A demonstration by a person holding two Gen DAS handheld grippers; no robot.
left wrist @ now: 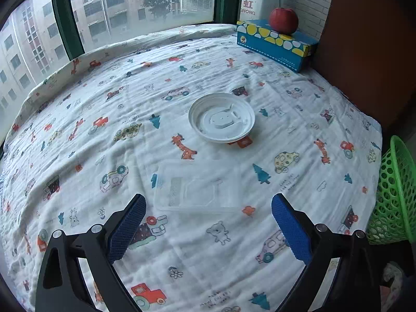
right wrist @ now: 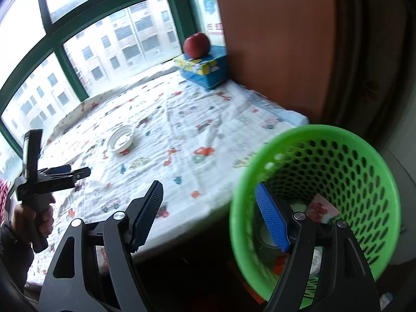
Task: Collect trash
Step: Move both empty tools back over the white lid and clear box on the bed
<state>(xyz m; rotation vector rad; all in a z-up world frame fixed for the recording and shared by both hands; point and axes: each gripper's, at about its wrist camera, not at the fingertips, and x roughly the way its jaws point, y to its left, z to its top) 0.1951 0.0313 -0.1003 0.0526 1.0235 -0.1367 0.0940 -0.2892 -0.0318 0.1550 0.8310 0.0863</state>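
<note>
Judging by the green basket (right wrist: 338,156), some trash is already inside; a white lid (left wrist: 221,117) and clear lid (left wrist: 197,186) remain on the table (left wrist: 78,135). Both hand-held grippers, left (left wrist: 208,223) and right (right wrist: 215,215), are spread and empty.

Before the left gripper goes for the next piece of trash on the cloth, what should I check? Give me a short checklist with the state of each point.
1. Left gripper open and empty: ok, pads stand wide apart with nothing between them.
2. Clear plastic lid within its line: ok, it lies flat on the cloth just ahead of the pads.
3. White round lid free to take: ok, it lies alone farther back.
4. Right gripper empty: ok, jaws open, nothing held.
5. Green basket ready: ok, beside the cloth's edge, mouth unblocked, some trash inside.
6. Apple on the blue box out of the way: ok, far corner.
</note>
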